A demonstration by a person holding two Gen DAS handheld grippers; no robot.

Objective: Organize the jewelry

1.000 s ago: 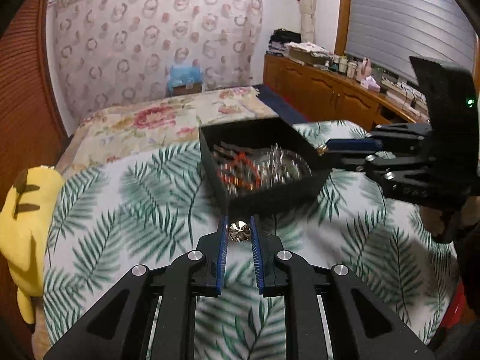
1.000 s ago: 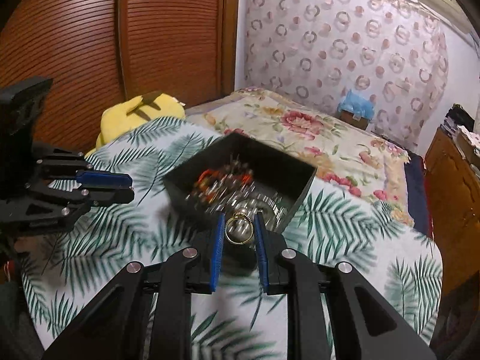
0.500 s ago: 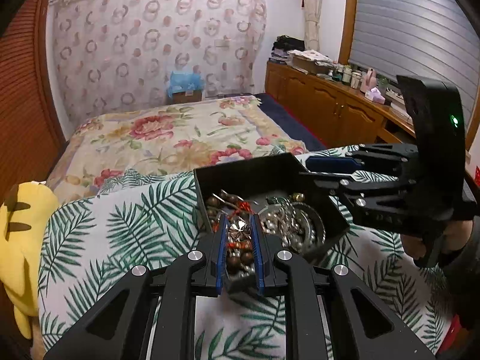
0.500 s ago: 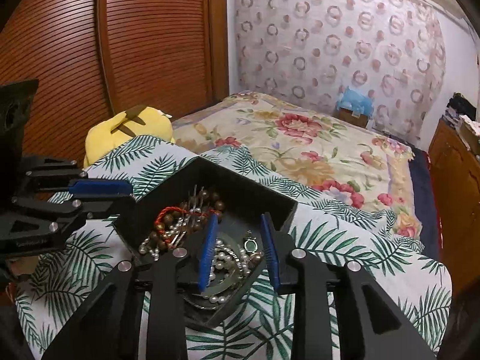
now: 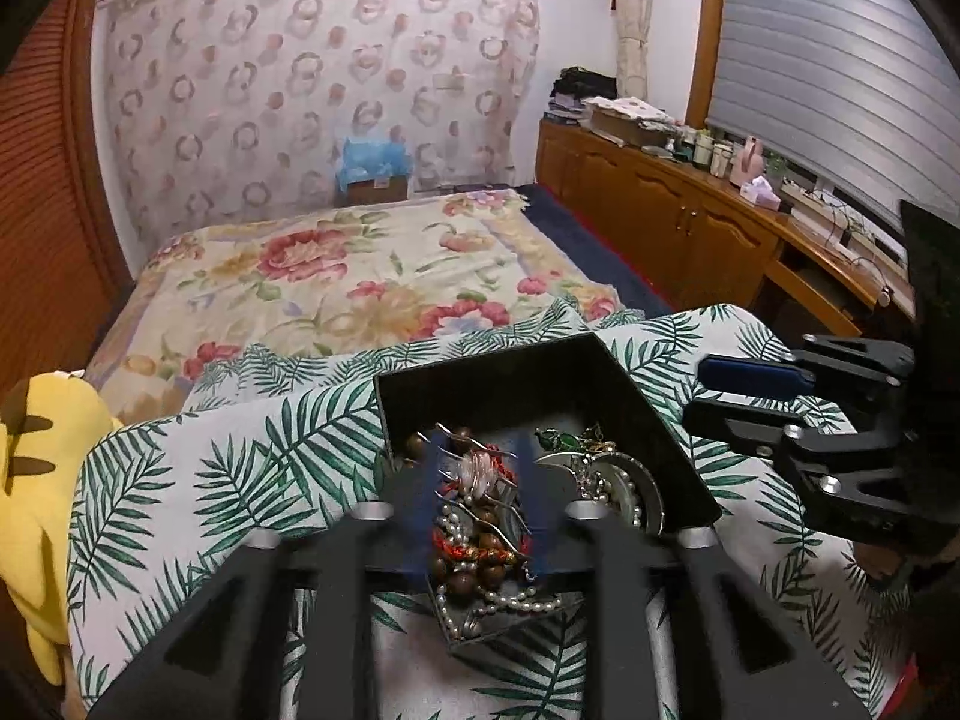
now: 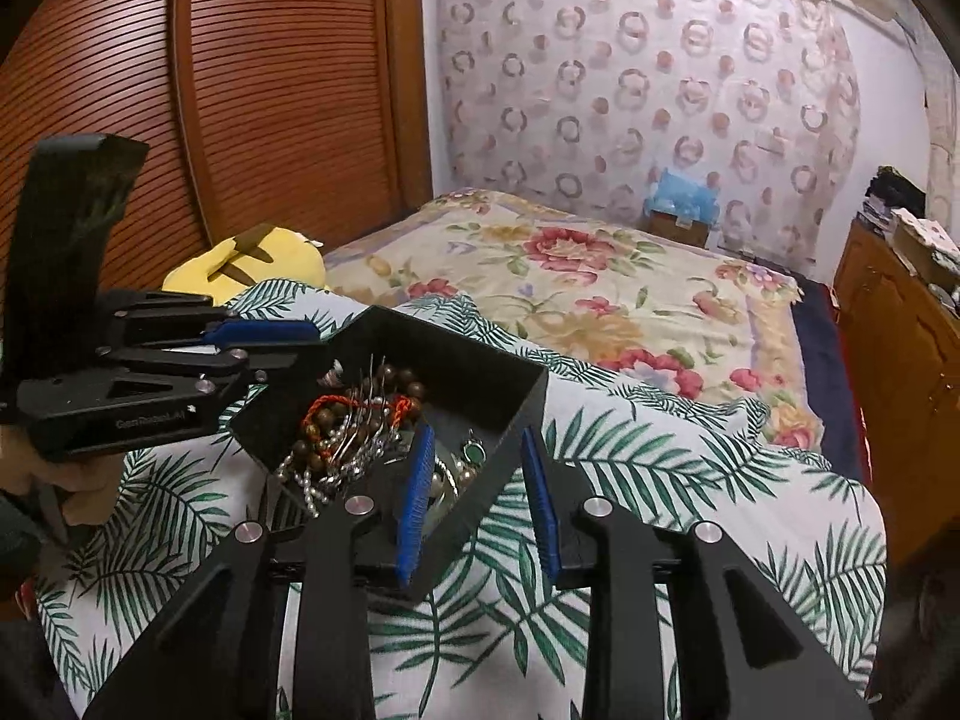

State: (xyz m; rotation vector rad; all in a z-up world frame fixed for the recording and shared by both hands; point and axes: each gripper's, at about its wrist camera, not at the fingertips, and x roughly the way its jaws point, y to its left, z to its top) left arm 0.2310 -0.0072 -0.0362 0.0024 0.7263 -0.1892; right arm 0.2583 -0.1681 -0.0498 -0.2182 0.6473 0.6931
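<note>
A black open box [image 5: 510, 378] sits on the palm-leaf cloth and holds a tangle of jewelry [image 5: 480, 516]: brown beads, pearls, red cord, metal hairpins, a green stone piece [image 5: 555, 438]. The box [image 6: 474, 360] also shows in the right wrist view. My left gripper [image 5: 480, 510] hovers open over the box, blurred by motion, with nothing between its fingers. My right gripper [image 6: 480, 498] is open and empty over the box's near corner. Each gripper shows in the other's view, the left [image 6: 264, 336] at the box's left edge, the right [image 5: 750, 384] beside the box's right side.
A yellow plush toy [image 5: 36, 480] lies at the cloth's left edge. A floral bedspread [image 5: 360, 276] stretches behind the box. A wooden sideboard [image 5: 690, 222] with clutter runs along the right wall. A slatted wooden door [image 6: 240, 90] stands at the left.
Both grippers moved over the box and opened. The left let go of a small gold ornament and the right let go of a ring; both pieces are now out of the fingers.
</note>
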